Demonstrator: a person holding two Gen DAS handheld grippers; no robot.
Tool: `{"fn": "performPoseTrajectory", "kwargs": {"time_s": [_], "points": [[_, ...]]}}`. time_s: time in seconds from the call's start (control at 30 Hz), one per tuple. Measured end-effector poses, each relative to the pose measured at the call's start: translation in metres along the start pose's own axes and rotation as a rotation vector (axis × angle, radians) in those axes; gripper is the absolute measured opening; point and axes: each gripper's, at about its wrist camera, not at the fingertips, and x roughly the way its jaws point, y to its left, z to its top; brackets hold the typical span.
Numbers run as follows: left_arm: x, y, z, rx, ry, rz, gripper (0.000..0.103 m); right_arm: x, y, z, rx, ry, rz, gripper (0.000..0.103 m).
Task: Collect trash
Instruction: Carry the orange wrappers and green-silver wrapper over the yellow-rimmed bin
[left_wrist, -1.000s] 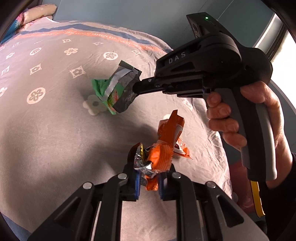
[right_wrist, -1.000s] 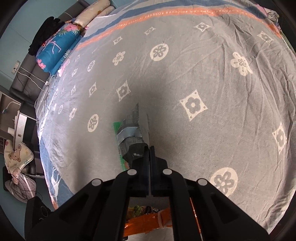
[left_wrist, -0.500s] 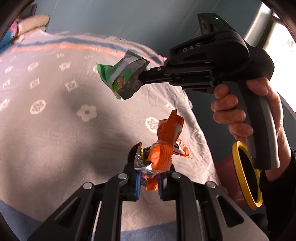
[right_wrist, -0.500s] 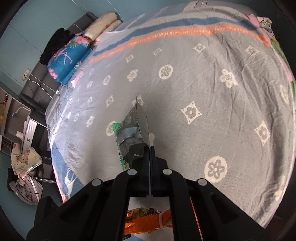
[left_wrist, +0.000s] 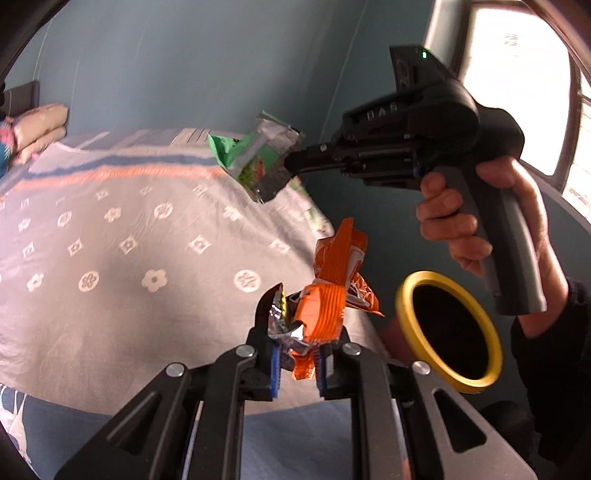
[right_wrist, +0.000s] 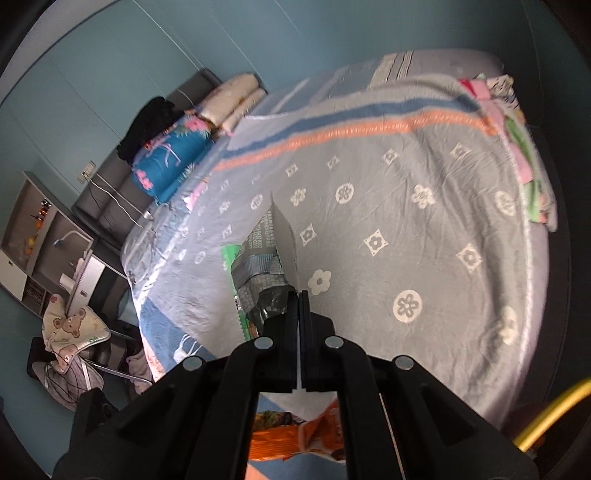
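Observation:
My left gripper (left_wrist: 297, 354) is shut on a crumpled orange snack wrapper (left_wrist: 328, 295) with silver foil, held in the air above the bed's edge. My right gripper (left_wrist: 291, 162) is shut on a green and silver wrapper (left_wrist: 258, 166), held higher, above the bed. In the right wrist view the right gripper (right_wrist: 298, 295) pinches that wrapper (right_wrist: 266, 258), and the orange wrapper (right_wrist: 291, 439) shows below it. A bin with a yellow rim (left_wrist: 448, 328) and dark opening stands to the right of the orange wrapper, beside the bed.
The bed has a grey blanket (right_wrist: 406, 229) with white flower marks. Folded pillows and bedding (right_wrist: 207, 122) lie at its head. Folded cloths (right_wrist: 517, 147) lie on the far edge. A shelf unit (right_wrist: 40, 236) and a chair with a bear cloth (right_wrist: 70, 332) stand beside the bed.
Both grippers have risen off the blanket with their wrappers and pulled back toward the bed's edge. The yellow-rimmed bin has come into view at the right.

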Motion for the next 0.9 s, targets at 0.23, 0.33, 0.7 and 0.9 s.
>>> {"fn": "performPoseTrajectory", "kwargs": {"time_s": [0.23,0.33,0.7,0.9], "points": [[-0.037,-0.053,0.003,0.068,-0.063,-0.052,0.013,-0.09,-0.017,-0.03,0.031,-0.089,-0.018,0.001],[-0.046,-0.075,0.004,0.098,-0.078,-0.076,0.013,-0.128,-0.03,-0.043,0.052,-0.132,-0.038,0.001],[-0.042,-0.142,0.003,0.217,-0.066,-0.144,0.013,-0.241,-0.087,-0.103,0.132,-0.256,-0.141,0.001],[-0.02,-0.173,0.002,0.267,-0.038,-0.167,0.013,-0.278,-0.122,-0.138,0.171,-0.297,-0.212,0.001]]}}
